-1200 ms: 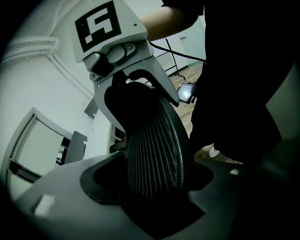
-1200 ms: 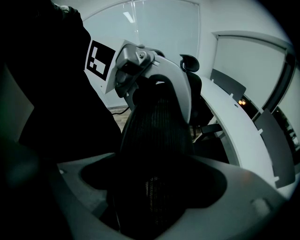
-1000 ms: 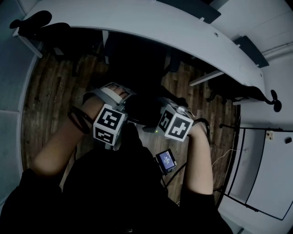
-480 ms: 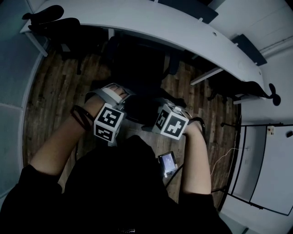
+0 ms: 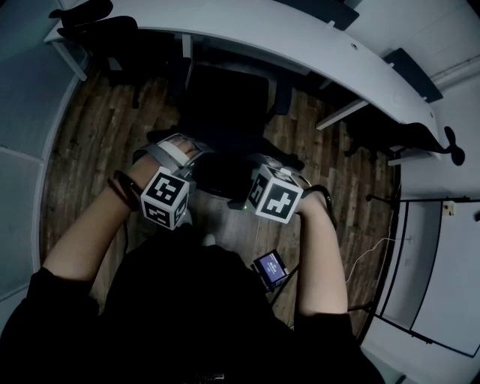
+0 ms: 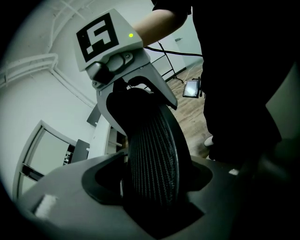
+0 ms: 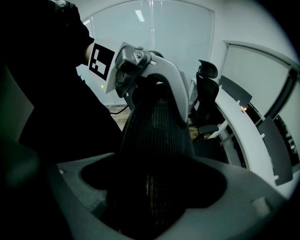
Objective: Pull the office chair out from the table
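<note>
The office chair (image 5: pixel 225 105) reads as one dark mass from the head view; its base seems to sit under the seat, unseen. The table (image 5: pixel 315 45) is cut off by the top edge. The small screen (image 5: pixel 271 268) by the person's side is too small to read.

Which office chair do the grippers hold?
The middle, mesh-backed office chair: left gripper, jaws just closing further, and right gripper clamp its backrest. Other chairs stand apart.

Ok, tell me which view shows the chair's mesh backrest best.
Left gripper view: the mesh backrest fills the centre, weave lit. Right gripper view shows it darker; head view only a black shape.
</note>
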{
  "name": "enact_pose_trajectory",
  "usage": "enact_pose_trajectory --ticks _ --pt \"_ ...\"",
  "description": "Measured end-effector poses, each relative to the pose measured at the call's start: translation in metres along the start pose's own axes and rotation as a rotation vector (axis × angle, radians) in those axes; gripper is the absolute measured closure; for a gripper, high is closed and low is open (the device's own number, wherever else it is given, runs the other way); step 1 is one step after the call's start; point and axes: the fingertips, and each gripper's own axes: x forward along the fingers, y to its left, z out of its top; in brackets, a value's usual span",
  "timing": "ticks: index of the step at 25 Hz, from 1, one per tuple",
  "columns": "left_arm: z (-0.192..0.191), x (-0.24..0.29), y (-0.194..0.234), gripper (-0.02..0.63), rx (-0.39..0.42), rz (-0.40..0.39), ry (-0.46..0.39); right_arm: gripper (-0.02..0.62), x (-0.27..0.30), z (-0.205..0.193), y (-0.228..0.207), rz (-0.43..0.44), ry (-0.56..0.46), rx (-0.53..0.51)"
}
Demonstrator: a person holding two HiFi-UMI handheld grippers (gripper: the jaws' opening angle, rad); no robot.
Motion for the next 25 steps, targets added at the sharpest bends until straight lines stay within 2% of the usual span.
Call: enact_pose_trajectory --ticks 10,19,22,25 --pt "0.050 -0.001 -0.037 0.301 -0.030 0.016 0.054 0.160 -0.011 -0.028 0.055 0.004 0.002 -0.052" --pt "0.056 -0.022 -0.061 0.299 -0.032 -0.014 0.042 0.160 -0.008 -0.014 0.085 -0.003 0.006 -0.038" --pt "0.053 -0.028 -0.062 0.296 -0.033 -0.012 0.033 0.158 -0.010 -0.005 0.085 -0.037 -0.005 -0.050" --pt "0.050 -0.031 -0.066 0.279 -0.039 -0.046 0.033 0.158 -0.012 0.002 0.085 -0.096 -0.014 -0.060"
